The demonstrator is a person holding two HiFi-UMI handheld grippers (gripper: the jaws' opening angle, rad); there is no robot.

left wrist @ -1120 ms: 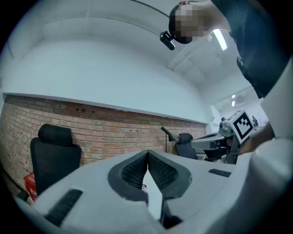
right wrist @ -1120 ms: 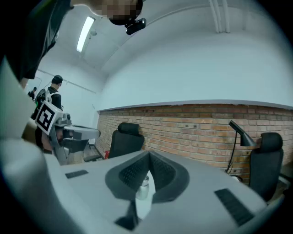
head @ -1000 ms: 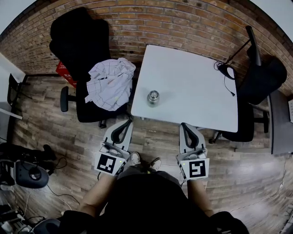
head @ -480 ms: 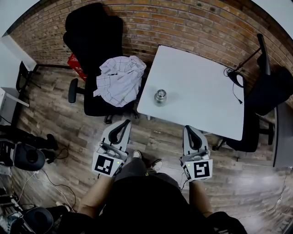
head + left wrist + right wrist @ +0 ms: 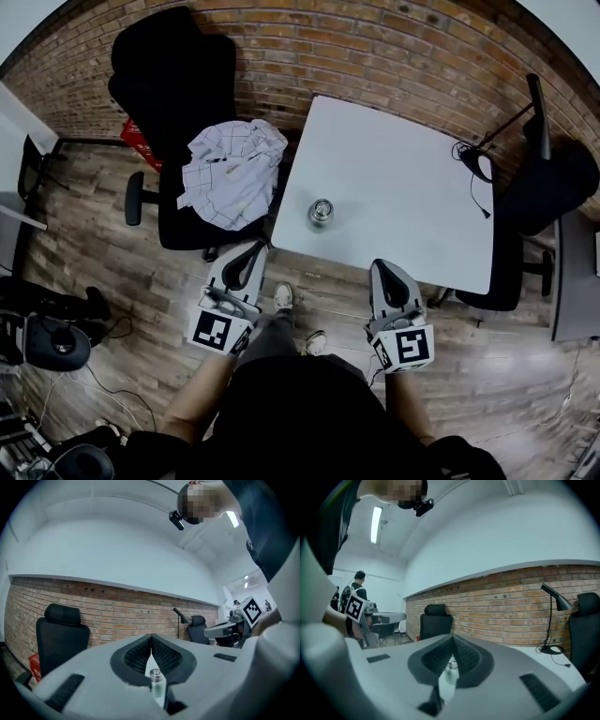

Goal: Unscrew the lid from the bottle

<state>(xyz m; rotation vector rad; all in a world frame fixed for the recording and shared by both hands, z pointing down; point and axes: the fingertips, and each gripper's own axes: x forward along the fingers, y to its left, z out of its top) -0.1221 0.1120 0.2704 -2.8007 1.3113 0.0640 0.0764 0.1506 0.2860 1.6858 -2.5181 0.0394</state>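
**Wood-floor work area: approach to bottle, lid not yet engaged**

Wood-plank flooring lay beneath the operator, who stood at the near edge of a white table.

1. Gripper state. The left gripper and the right gripper were both held roughly level in front of the body. Each gripper view showed its ribbed pads pressed together with nothing between them. Both were empty.

2. Change over the last second. Both grippers had moved slightly closer to the near table edge. In the head view the left tip now overlapped the table's corner. The jaws stayed closed throughout.

3. Task object. The bottle stood upright near the table's near-left corner, apart from both grippers and framed just beyond the closed tips in each gripper view. Its metal lid was in place.

4. Meaning for the task. Judged from this layout, the approach was under way and no unscrewing had begun. The jaws would need to open before either could grip the bottle.

5. Markings. Each gripper's cube carried a black-and-white square marker. No label or brand could be read on the bottle.

6. Background. A black chair holding a checked shirt stood at the left, with a brick wall behind it.
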